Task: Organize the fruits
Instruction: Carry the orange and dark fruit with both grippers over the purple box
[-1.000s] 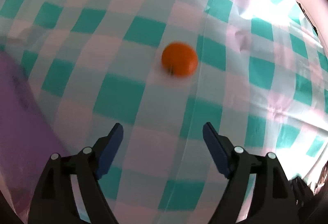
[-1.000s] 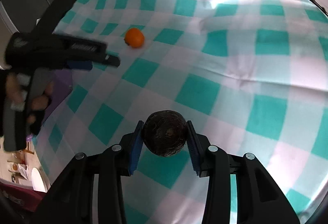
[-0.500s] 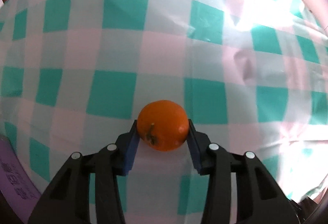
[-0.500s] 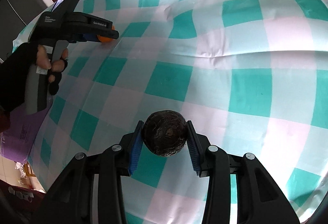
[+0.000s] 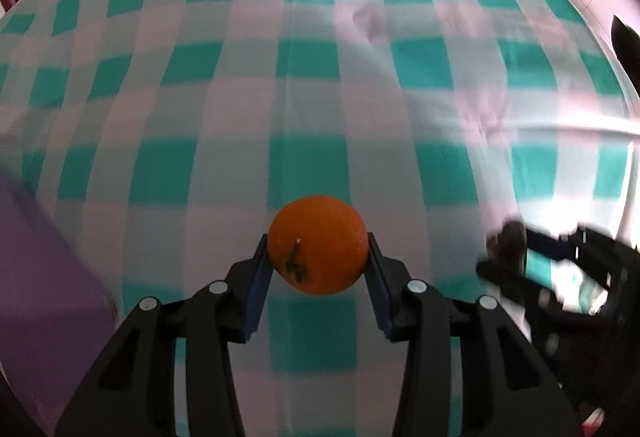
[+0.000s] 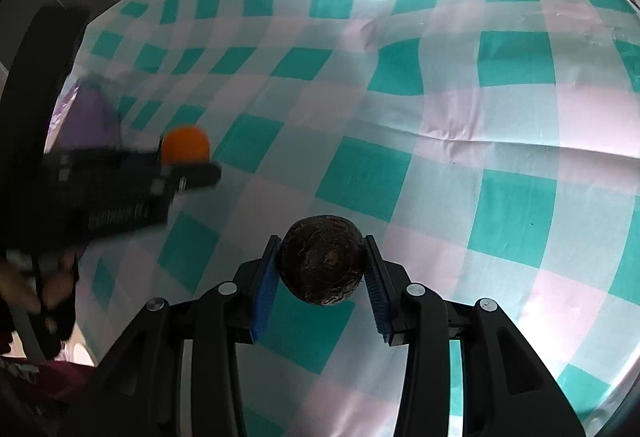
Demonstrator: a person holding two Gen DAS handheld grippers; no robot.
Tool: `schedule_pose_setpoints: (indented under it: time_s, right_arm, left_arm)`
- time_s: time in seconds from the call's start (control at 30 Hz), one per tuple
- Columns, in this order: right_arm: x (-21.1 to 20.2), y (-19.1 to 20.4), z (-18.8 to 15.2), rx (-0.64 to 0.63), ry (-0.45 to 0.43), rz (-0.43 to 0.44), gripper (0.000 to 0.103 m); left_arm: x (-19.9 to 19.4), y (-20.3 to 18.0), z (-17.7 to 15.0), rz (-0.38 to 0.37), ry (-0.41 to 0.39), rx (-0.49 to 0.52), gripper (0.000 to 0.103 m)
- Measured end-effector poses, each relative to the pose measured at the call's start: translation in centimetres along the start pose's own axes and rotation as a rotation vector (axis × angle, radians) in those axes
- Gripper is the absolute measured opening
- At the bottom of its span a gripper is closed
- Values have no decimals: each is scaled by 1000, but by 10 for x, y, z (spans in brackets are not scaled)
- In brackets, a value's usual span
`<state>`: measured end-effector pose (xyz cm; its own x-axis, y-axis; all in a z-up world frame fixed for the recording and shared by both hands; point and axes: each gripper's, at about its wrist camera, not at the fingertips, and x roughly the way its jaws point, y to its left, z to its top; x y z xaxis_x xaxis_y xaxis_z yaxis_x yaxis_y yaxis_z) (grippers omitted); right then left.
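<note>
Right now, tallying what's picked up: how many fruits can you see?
2. An orange clamped in the left gripper, and a dark brown round fruit clamped in the right gripper. Others may lie outside the views.

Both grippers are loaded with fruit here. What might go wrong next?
The orange is round and pinched only at its sides by the left gripper, so it may slip. The right gripper holds the dark brown fruit likewise. The two grippers appear near each other and might collide.

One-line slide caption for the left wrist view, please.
Left gripper with jaws shut on an orange above the teal-checked tablecloth, the right gripper blurred at right.
</note>
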<state>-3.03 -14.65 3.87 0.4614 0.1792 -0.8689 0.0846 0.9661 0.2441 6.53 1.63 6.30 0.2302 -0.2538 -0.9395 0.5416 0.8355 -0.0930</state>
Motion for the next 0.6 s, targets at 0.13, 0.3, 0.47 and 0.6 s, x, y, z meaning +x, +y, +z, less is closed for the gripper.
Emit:
schedule_pose_setpoints:
  time_s: [0.13,0.3,0.47,0.6]
  right_arm:
    - [-19,0,-7,-79,-3,29,41]
    - [-41,8,-24,-196,-1,66,41]
    - [-59,21,-44,-301,8,100,41]
    - [-66,30,-58,-340,17,118,41]
  left_arm:
    - [-19,-14,-34,23,-16,13,44]
    - [-24,-42,-61,41,-73,-44,45]
    - [-45,-52,-93,59,-120,-127,45]
    - [-66,-55,-117,89,-156,-165,45]
